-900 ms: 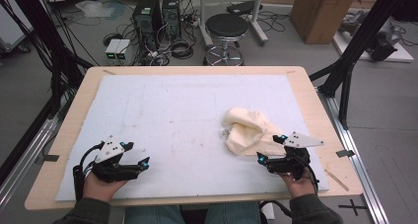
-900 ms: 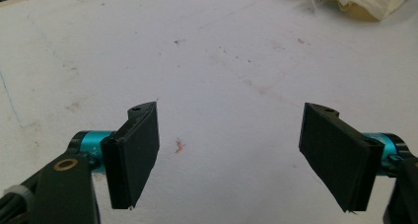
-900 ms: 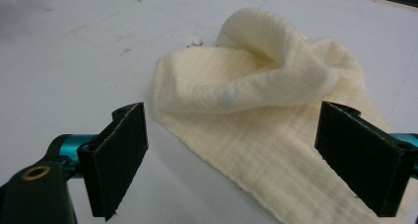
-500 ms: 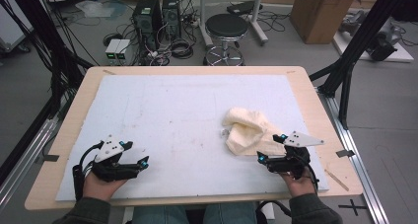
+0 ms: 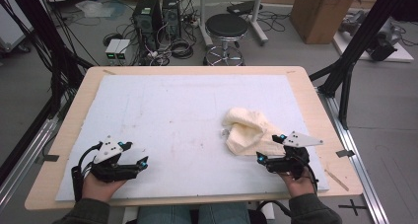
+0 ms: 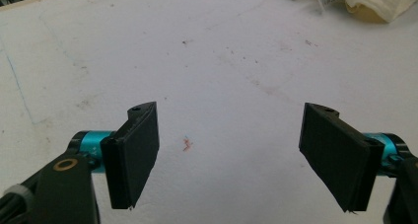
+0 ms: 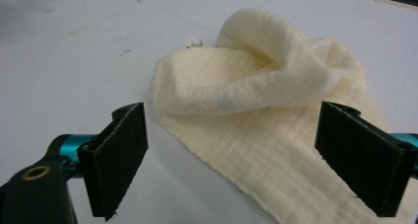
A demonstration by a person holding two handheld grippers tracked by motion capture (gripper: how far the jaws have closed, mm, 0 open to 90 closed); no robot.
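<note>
Your right tool (image 5: 268, 148) stands wide open with nothing in it, just at the near edge of the crumpled cream cloth (image 5: 246, 130), which lies toward the worktop's (image 5: 197, 71) right side, nearer the front edge. Go low and take one layer at that flat near hem, not the bunched fold behind it. Your left tool (image 5: 135, 154), also wide and empty, rests by the front left corner, well apart. Nothing lies between; only faint stains mark the white sheet (image 5: 172, 115).
</note>
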